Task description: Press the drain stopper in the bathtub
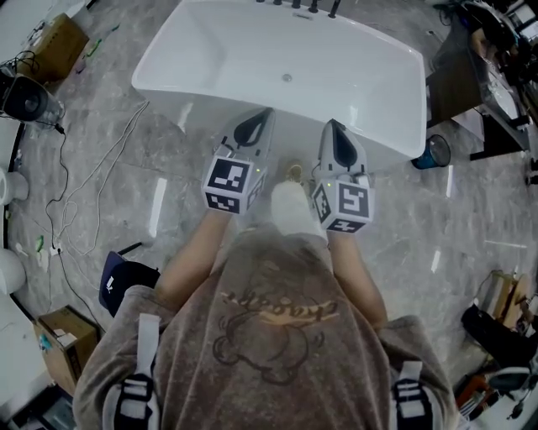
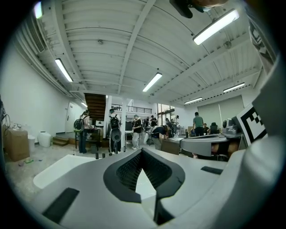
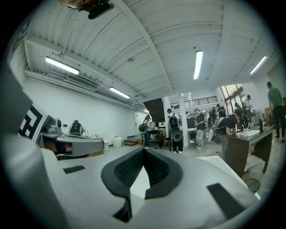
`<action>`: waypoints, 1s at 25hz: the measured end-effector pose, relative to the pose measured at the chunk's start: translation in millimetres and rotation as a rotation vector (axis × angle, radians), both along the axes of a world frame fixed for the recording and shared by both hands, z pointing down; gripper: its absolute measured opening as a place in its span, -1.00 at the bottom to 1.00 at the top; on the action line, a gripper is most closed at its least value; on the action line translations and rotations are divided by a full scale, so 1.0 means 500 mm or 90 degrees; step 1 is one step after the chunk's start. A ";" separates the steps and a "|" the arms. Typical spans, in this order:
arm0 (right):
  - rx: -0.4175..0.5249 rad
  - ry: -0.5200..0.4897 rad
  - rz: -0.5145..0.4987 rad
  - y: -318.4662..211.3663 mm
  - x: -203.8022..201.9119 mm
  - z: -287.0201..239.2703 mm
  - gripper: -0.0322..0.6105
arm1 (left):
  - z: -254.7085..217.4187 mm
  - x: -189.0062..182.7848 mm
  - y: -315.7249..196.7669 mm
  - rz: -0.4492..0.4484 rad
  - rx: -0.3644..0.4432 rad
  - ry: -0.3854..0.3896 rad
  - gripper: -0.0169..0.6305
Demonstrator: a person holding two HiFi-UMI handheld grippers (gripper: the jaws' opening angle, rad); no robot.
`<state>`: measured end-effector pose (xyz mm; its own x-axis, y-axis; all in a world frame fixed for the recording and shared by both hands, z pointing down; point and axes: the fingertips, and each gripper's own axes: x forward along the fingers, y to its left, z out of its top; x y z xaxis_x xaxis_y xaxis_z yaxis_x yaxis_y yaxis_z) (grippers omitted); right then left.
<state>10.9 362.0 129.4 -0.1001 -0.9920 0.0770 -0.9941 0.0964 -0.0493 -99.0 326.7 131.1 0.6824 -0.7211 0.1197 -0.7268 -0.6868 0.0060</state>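
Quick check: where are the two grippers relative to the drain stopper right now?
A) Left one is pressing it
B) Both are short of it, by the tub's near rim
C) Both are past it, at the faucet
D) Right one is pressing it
B: in the head view the left gripper and right gripper sit by the bathtub's near rim, and the drain stopper lies farther in, untouched.

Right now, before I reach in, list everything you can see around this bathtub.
White rectangular bathtub: one, white, top centre.
Small round metal drain stopper: one, silver, on the tub floor.
Black tap fittings: several, black, tub's far rim.
Brown cardboard boxes: two, brown, floor far left and near left.
Round blue bin: one, blue, floor right of the tub.
Left gripper: one, grey, before the tub's near rim, fingers together, empty.
Right gripper: one, grey, beside it, fingers together, empty.
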 end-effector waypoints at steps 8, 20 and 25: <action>0.001 -0.014 0.003 -0.097 0.013 0.013 -0.89 | 0.008 0.030 -0.094 0.008 0.002 0.003 -0.94; -0.010 -0.022 -0.012 -0.284 0.045 0.030 -0.89 | 0.018 0.080 -0.273 0.007 -0.009 0.000 -0.94; -0.016 -0.024 -0.024 -0.366 0.061 0.026 -0.89 | 0.017 0.104 -0.352 0.003 -0.016 -0.003 -0.94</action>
<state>41.3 179.2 142.6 -0.1405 -0.9853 0.0968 -0.9872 0.1320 -0.0900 -47.2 150.9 139.4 0.6847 -0.7150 0.1412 -0.7240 -0.6895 0.0193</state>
